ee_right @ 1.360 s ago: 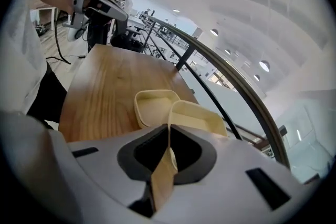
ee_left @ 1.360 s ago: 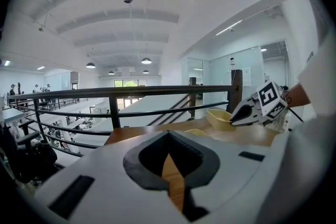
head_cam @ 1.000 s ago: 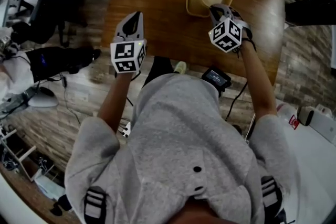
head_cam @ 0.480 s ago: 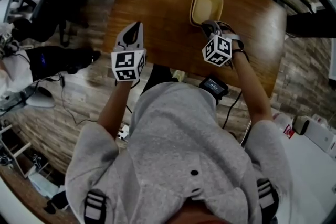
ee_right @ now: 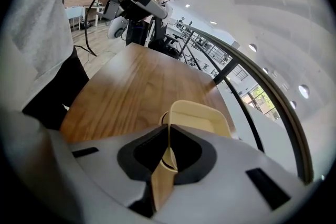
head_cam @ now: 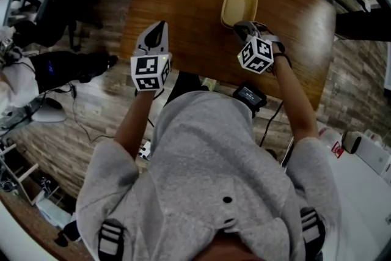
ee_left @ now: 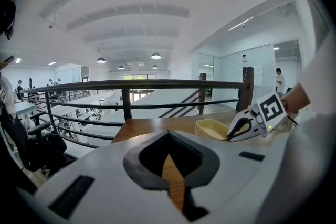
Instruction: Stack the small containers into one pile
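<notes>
Now R tool (head_cam: 240,26) tilted down, pinching container (head_cam: 239,4) rim; L tool (head_cam: 160,27) shut, level-ish.

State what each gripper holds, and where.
The right gripper pinches the cream container by its near wall; the left gripper is shut, empty.

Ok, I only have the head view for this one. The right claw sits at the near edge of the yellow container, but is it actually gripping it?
Observer: Yes. In the right gripper view the right claw is closed on the near wall of the top container.
Reviewer: Top? I see one container.
Observer: The left gripper view shows a second rim just beneath it, a lower container with the top one nested in it.
Reviewer: And the left claw?
Observer: The left claw is shut and empty, with only bare table showing past it.
</notes>
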Motion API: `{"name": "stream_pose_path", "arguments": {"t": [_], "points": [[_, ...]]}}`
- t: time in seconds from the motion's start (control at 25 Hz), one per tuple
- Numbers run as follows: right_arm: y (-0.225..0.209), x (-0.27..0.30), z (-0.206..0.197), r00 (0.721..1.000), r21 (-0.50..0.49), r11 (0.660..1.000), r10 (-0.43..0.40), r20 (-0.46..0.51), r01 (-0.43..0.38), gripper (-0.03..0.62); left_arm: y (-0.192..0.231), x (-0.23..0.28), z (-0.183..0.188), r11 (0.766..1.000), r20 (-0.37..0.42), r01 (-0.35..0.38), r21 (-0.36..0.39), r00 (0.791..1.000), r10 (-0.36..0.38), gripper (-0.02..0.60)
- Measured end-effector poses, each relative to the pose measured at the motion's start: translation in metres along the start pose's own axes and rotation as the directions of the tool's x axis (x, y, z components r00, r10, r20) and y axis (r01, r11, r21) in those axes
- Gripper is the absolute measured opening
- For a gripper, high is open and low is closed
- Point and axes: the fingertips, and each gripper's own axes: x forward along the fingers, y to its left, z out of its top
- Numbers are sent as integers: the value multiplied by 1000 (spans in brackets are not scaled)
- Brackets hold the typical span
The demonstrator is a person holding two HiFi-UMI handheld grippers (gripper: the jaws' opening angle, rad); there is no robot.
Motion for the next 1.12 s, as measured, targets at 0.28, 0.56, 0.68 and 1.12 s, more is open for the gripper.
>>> {"name": "stream_pose_path", "arguments": {"t": [0.28,0.56,0.68,1.12], "points": [[17,7,-8,999,47,998,42,3,-42,34,-1,-2,-3,1000,-7,4,-10,1000,-4,14],[11,0,-3,996,210,974,71,54,-80,119,-3,3,1,1000,-4,18,6,1000,-18,14],[7,-18,-3,995,305,950,34,93,-61,114,-9,3,3,999,-2,35,17,999,-35,14],[-5,-140,-3,939,677,736,-251,236,27,15,-67,-26,36,992,76,104,72,991,-110,14]]}}
